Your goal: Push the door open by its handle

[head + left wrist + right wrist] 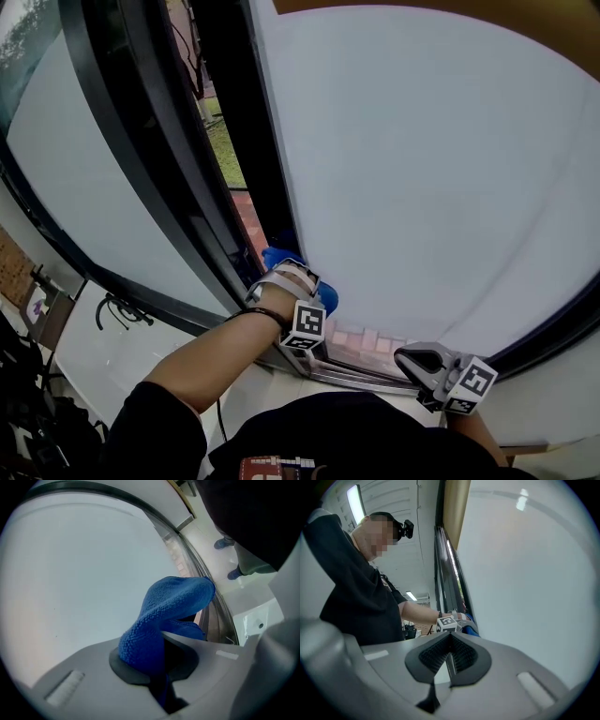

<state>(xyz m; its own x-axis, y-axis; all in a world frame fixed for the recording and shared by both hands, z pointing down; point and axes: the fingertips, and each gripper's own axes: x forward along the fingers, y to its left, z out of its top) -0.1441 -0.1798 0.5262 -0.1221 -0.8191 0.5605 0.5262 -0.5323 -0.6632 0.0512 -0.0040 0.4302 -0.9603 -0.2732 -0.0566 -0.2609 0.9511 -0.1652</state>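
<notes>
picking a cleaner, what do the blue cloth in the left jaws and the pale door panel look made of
The blue cloth looks like microfibre: matte, fine looped pile. The door panel is likely frosted glass or plastic: smooth, milky, in a dark frame.

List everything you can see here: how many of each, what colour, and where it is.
door panel: one, frosted pale grey-white, fills the right of the head view
second panel: one, pale, at the left
door frames: black, between the two panels
gap: one, between the frames; green grass and red brick paving show through it
threshold track: one, grey metal, at the door's foot
cloth: one, blue, clamped in the left gripper by the door's edge
left gripper: grey, shut on the cloth
right gripper: grey, jaws together, empty, low at the right
left forearm: bare, black sleeve above it
</notes>
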